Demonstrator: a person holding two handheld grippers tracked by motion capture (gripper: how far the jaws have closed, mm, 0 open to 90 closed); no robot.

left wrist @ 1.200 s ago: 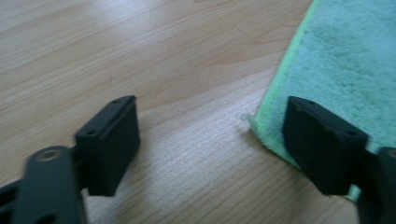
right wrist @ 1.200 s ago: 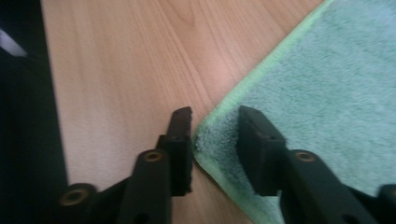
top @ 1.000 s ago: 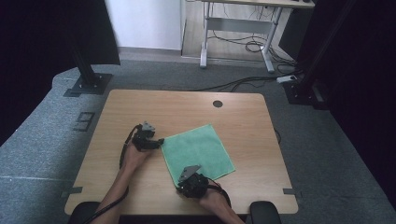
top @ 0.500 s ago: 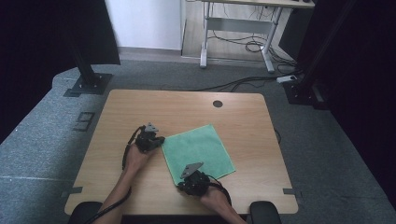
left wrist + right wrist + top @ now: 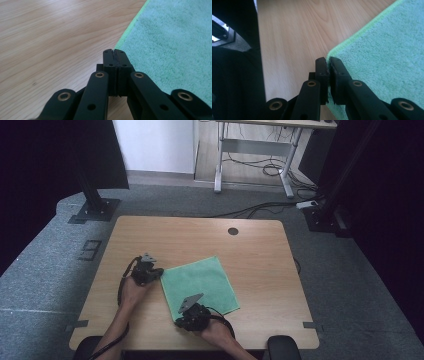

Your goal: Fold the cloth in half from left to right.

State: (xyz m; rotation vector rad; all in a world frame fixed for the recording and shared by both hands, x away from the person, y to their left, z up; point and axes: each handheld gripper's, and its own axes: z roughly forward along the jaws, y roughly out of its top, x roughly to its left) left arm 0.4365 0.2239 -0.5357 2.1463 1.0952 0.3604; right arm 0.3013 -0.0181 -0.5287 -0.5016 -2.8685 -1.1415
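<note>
A green cloth (image 5: pixel 200 282) lies flat on the wooden table (image 5: pixel 200 235), left of its middle. My left gripper (image 5: pixel 159 271) is at the cloth's left corner. In the left gripper view its jaws (image 5: pixel 115 51) are pressed together right on the cloth's (image 5: pixel 175 37) bright edge, shut on it. My right gripper (image 5: pixel 182 309) is at the cloth's near corner. In the right gripper view its jaws (image 5: pixel 327 60) pinch the corner of the cloth (image 5: pixel 387 50), with only a slit between them. A hand holds each gripper from the table's near side.
A round cable hole (image 5: pixel 233 231) sits near the table's far edge. Bare wood lies to the right of the cloth and beyond it. The table's left edge (image 5: pixel 260 50) runs close beside the right gripper, with dark floor past it.
Both grippers have shifted to the left, and the cloth has slid left with them. The left gripper's jaws closed on the cloth's corner.
</note>
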